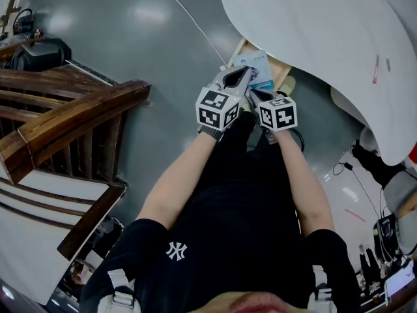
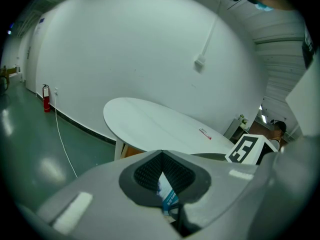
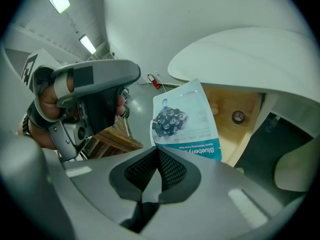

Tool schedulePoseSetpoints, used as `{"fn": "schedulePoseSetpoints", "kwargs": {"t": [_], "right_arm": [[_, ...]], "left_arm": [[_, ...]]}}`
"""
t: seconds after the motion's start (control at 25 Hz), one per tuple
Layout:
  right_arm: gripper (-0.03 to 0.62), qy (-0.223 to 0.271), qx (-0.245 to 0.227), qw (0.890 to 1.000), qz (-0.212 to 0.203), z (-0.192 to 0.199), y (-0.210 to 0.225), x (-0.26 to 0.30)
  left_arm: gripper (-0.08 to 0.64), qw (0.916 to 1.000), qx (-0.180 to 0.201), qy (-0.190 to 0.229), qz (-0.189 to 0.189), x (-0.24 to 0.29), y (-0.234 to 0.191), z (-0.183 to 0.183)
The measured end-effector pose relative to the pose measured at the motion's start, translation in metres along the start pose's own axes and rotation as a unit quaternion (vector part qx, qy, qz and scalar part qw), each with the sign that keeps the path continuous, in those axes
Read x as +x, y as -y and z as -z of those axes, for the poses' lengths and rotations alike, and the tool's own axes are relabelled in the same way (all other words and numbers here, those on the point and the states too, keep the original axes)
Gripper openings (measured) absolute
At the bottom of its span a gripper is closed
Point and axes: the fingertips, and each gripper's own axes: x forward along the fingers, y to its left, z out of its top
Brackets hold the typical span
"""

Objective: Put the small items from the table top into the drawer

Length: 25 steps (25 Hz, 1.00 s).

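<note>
The sachet is flat and white, with a picture of blueberries and a blue band along its lower edge. It hangs in the air over the open wooden drawer, just below the rim of the white table. Bare grey floor lies open to the left; a wooden rail stands well apart. The left gripper is clamped on the sachet, which shows edge-on between its pads. The right gripper sits just beside it, jaws pressed together with nothing between them, the sachet rising just past its tips.
</note>
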Motion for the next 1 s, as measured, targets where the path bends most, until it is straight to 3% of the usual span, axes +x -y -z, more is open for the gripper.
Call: {"fn": "schedulePoseSetpoints", "kwargs": {"t": [0.2, 0.6, 0.76, 1.0], "right_arm": [[0.026, -0.016, 0.012, 1.000, -0.007, 0.005, 0.003, 0.002], [0.048, -0.001, 0.011, 1.000, 0.005, -0.008, 0.021, 0.004], [0.076, 0.019, 0.001, 0.999, 0.034, -0.022, 0.025, -0.002], [0.043, 0.047, -0.016, 0.997, 0.062, -0.042, 0.041, -0.023]], "left_arm": [[0.000, 1.0000, -0.002, -0.005, 0.000, 0.006, 0.000, 0.001], [0.000, 0.9999, -0.002, -0.015, 0.001, 0.018, -0.001, 0.002], [0.000, 0.9999, -0.002, -0.014, 0.004, 0.018, -0.003, -0.002], [0.000, 0.9998, 0.005, -0.014, 0.016, 0.035, 0.009, -0.012]]}}
